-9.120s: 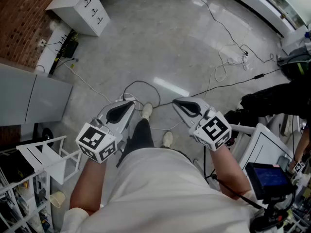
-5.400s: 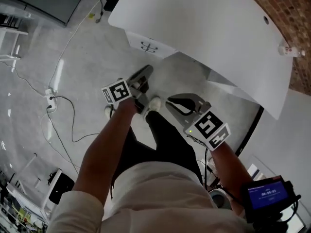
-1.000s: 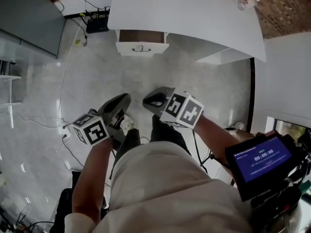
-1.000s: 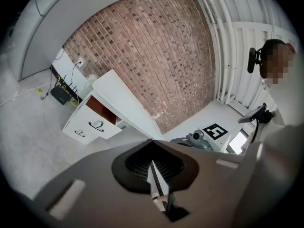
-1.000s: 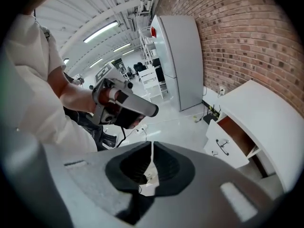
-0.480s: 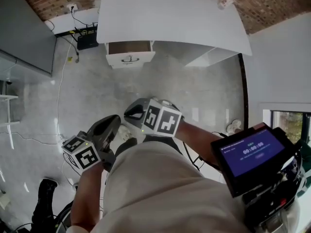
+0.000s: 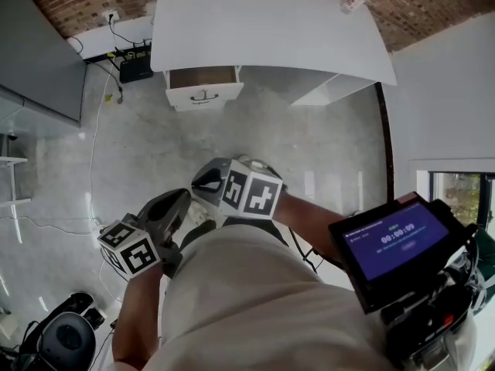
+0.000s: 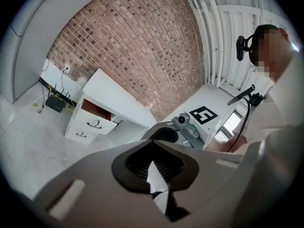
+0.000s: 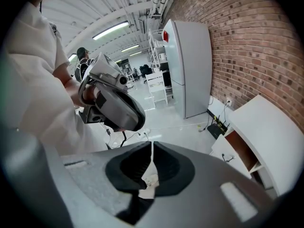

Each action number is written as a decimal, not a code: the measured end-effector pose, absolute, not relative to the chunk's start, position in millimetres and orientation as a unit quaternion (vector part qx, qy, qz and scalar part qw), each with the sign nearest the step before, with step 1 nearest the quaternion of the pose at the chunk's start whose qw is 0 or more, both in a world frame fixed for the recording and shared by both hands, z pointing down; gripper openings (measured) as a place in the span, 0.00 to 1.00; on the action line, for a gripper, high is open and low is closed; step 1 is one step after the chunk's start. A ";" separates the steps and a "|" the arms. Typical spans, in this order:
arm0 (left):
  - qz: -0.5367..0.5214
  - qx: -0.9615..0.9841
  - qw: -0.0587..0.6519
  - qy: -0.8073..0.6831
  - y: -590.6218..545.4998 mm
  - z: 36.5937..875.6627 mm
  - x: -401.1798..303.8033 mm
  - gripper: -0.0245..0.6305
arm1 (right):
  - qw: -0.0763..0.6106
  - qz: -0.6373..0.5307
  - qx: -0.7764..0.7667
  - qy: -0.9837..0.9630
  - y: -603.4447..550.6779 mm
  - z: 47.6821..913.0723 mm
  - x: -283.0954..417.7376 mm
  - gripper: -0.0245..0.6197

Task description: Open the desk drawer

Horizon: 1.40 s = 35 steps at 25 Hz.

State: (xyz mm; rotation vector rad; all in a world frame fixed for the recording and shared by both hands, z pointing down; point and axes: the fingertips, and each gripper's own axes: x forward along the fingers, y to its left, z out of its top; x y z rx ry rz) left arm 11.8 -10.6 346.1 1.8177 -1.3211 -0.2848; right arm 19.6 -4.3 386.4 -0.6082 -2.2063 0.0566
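The white desk [image 7: 271, 22] stands at the top of the head view. Its top drawer [image 7: 203, 88] is pulled out, showing a brown inside and a dark handle on its white front. Both grippers hang near my body, well short of the desk. My left gripper [image 7: 179, 201] is shut with nothing in it, and so is my right gripper [image 7: 203, 185] just beside it. In the left gripper view the open drawer [image 8: 96, 114] sits far off past the shut gripper [image 8: 152, 164]. The right gripper view shows the drawer [image 9: 240, 152] at the right, behind the shut gripper [image 9: 152, 152].
A black box with cables [image 7: 135, 69] lies on the floor left of the desk. A grey cabinet [image 7: 35, 60] stands at the left. A small bottle [image 7: 352, 1] rests on the desk top. A lit screen [image 7: 390, 241] hangs at my right; a dark object [image 7: 66, 340] is at bottom left.
The drawer, closed 5.4 s ago with my left gripper near it, now stands open. Over the last second both grippers drew back toward my body, still shut.
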 end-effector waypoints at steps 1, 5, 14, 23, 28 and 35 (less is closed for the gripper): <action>-0.111 0.726 0.427 -0.528 -10.1 346.4 11.1 0.04 | 0.413 0.023 -0.241 -0.878 -3.8 386.9 18.5 0.06; -0.099 0.731 0.418 -0.530 -11.9 343.6 8.7 0.04 | 0.419 0.012 -0.242 -0.875 -4.8 386.5 18.4 0.06; -0.103 0.731 0.421 -0.527 -11.2 347.9 12.8 0.04 | 0.418 0.005 -0.240 -0.876 -7.6 384.3 17.4 0.06; -0.098 0.729 0.428 -0.526 -10.1 350.3 14.6 0.04 | 0.418 0.005 -0.246 -0.875 -4.0 382.3 16.5 0.06; -0.102 0.728 0.429 -0.524 -9.1 352.1 14.6 0.04 | 0.415 0.003 -0.246 -0.876 -3.3 381.4 15.9 0.06; -0.097 0.731 0.424 -0.525 -12.7 349.1 14.3 0.04 | 0.415 0.002 -0.244 -0.877 -3.8 380.7 15.5 0.06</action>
